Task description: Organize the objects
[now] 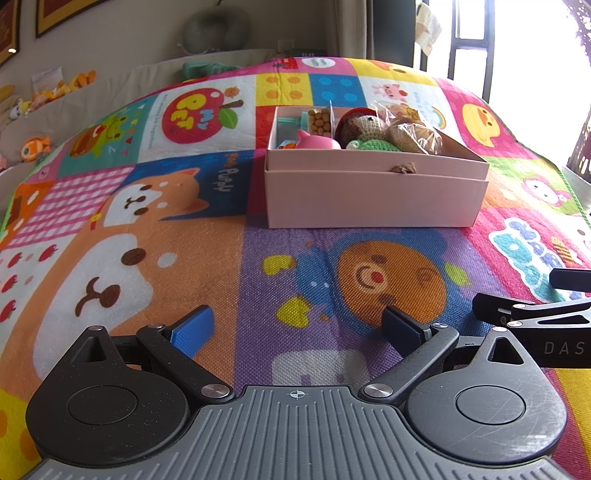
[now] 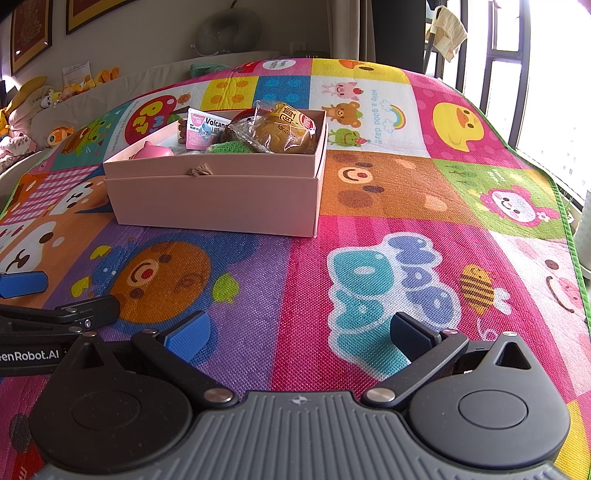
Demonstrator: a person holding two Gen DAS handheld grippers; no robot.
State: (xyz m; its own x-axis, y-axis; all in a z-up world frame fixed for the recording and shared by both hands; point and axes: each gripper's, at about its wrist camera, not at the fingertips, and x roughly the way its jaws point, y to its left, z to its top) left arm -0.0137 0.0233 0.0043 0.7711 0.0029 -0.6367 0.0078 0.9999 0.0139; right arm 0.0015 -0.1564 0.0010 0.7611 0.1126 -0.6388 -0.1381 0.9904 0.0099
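Observation:
A pale pink box (image 1: 373, 192) (image 2: 218, 199) stands on the colourful cartoon mat (image 1: 184, 229) (image 2: 369, 206), ahead of both grippers. Inside lie a pink toy (image 1: 317, 141) (image 2: 153, 151), a wrapped bun (image 1: 415, 137) (image 2: 286, 134), a green crochet piece (image 1: 373, 144) (image 2: 231, 147), a brown crochet toy (image 1: 360, 127) and a pink "Volcano" packet (image 2: 203, 129). My left gripper (image 1: 299, 328) hovers open over the mat, well short of the box, with nothing between its fingers. My right gripper (image 2: 299, 332) is open too, beside it on the right, also holding nothing.
Soft toys (image 2: 55, 92) line a beige cushion edge at the far left. Framed pictures (image 2: 31, 33) hang on the back wall. A window with dark bars (image 2: 509, 55) is on the right, past the mat's green edge (image 2: 565, 206). Open mat lies around the box.

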